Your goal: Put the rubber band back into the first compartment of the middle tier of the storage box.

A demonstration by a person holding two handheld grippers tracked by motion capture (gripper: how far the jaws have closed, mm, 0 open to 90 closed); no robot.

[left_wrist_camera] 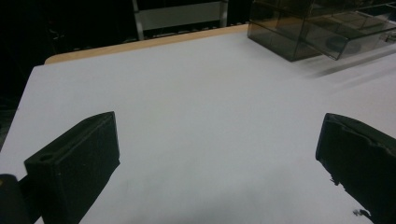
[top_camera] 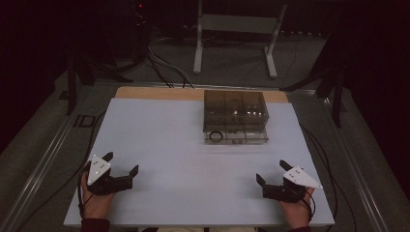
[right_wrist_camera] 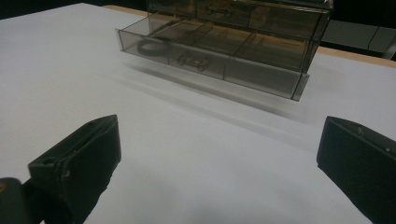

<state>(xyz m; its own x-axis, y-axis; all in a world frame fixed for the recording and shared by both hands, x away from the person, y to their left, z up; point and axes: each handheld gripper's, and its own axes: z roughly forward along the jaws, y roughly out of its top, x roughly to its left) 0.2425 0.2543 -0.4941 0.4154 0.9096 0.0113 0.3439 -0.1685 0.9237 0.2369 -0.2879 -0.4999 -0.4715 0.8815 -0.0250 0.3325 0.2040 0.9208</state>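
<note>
Beyond both grippers' spread fingers, well apart, sits the drawer box.

Dim pics, dark bkgd, slight blur

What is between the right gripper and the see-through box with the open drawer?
Nothing visible. Only bare white table lies between the right gripper and the box. Its drawer is open, with a dark ring inside.

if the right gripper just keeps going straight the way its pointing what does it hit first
Most likely the smoky clear drawer box. The right gripper has open jaws aimed across bare white table, and the box's pulled-out bottom drawer, holding a dark ring, lies ahead. Depth is hard to judge.
</note>
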